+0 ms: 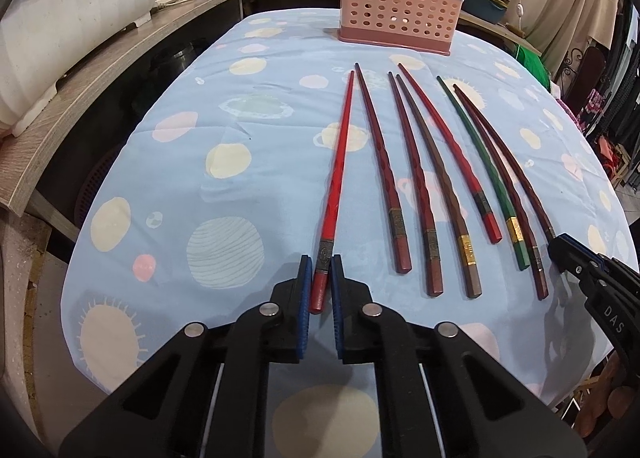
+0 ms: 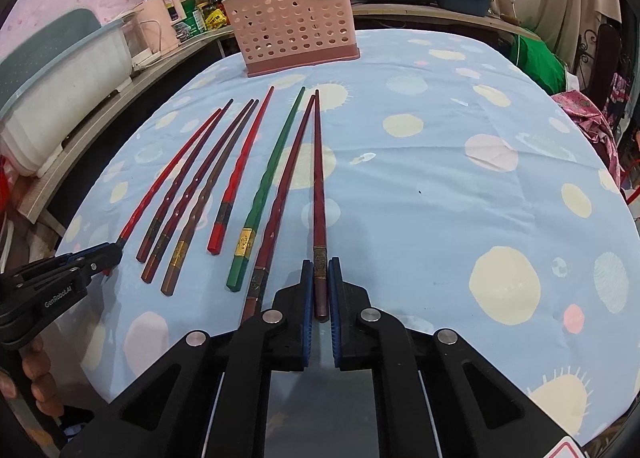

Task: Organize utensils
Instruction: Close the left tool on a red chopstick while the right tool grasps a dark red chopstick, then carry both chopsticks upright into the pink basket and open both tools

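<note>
Pink holder [image 1: 394,6] stands empty; left gripper [image 1: 321,274] clamps the red chopstick [image 1: 338,162], right gripper [image 2: 320,278] the maroon chopstick [image 2: 319,186]; six lie loose.

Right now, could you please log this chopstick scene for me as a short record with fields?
surface: table with blue planet-print cloth
chopsticks: eight, side by side, tips toward the holder
left gripper: shut on the red chopstick, leftmost in the row
right gripper: shut on the dark maroon chopstick, rightmost in the row
green chopstick: lying free
holder: pink perforated holder, upright at far end; contents not visible
</note>
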